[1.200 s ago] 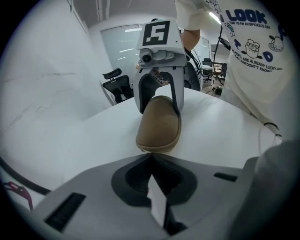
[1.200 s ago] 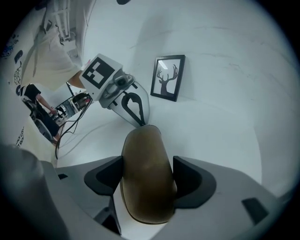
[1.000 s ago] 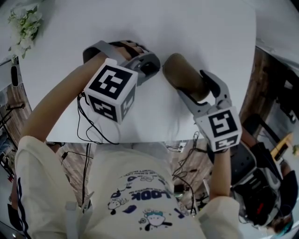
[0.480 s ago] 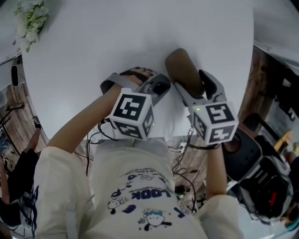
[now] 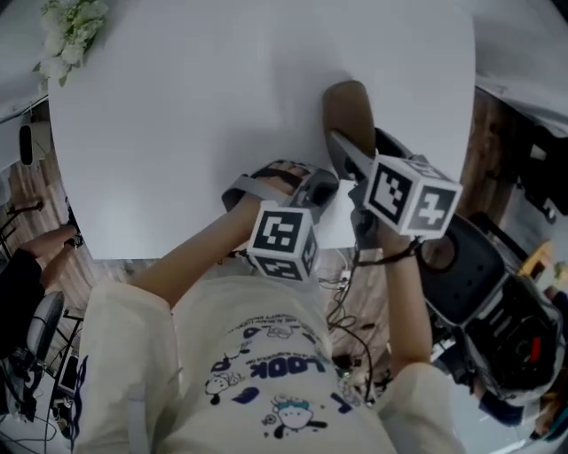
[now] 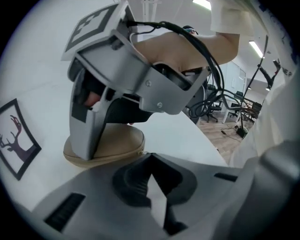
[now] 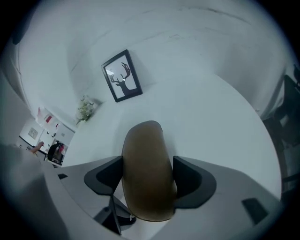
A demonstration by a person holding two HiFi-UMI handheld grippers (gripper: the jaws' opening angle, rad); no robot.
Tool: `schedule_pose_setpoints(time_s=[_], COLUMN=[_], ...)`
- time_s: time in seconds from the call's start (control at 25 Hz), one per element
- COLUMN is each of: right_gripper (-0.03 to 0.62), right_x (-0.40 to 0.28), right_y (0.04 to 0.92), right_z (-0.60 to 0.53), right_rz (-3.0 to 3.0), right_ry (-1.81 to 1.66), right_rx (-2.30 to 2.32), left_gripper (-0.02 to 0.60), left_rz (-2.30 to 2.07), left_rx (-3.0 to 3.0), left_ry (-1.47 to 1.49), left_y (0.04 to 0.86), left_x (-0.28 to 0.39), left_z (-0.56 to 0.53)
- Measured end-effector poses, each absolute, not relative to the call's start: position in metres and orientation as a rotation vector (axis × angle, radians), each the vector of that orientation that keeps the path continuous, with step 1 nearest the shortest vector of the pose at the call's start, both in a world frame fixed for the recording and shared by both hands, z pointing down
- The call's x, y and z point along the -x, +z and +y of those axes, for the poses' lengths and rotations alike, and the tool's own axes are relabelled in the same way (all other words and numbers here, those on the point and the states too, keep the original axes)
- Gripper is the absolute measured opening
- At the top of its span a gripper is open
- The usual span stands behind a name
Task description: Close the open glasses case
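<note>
The brown glasses case (image 5: 348,106) lies on the white table (image 5: 177,133) near its front right edge, lid down on its base. My right gripper (image 5: 355,152) is shut on the near end of it. In the right gripper view the case (image 7: 146,173) fills the gap, both jaws pressed to its sides. My left gripper (image 5: 321,188) hovers just left of the right one, shut with nothing in it. In the left gripper view its closed jaws (image 6: 152,187) point at the case (image 6: 110,146), with the right gripper's finger (image 6: 86,126) across it.
A bunch of white flowers (image 5: 75,27) lies at the table's far left corner. A framed deer picture (image 7: 122,82) stands at the back. The table's front edge (image 5: 177,253) runs just under my hands; a dark chair (image 5: 466,266) is to the right.
My left gripper has moved right and toward the front edge, ending beside the right gripper. The right gripper has rolled, and the case now points more straight away from me.
</note>
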State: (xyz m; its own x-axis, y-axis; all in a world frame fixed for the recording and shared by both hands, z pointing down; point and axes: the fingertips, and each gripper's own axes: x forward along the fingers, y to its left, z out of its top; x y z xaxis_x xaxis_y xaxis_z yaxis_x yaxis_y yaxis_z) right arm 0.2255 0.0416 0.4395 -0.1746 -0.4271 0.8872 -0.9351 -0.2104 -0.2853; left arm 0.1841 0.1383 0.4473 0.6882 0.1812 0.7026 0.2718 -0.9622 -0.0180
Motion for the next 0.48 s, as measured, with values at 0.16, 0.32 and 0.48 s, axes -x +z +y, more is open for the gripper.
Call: schedule_pose_setpoints(time_s=[0.16, 0.32, 0.48], right_gripper=[0.322, 0.322, 0.322], right_x=[-0.225, -0.222, -0.215], right_y=[0.435, 0.432, 0.424], right_z=[0.034, 0.035, 0.037], right_rz=[-1.483, -1.475, -1.572], right_ry=[1.348, 1.415, 1.317], right_rx=[-1.65, -1.731, -1.659], left_gripper=[-0.002, -0.002, -0.003], left_rz=[-0.304, -0.246, -0.096], left_rx=[2.818, 2.885, 2.902], left_ry=[-1.18, -1.219, -1.251], left_y=[0.448, 0.442, 0.44], left_x=[-0.181, -0.156, -0.111], left_z=[0.131, 0.11, 0.059])
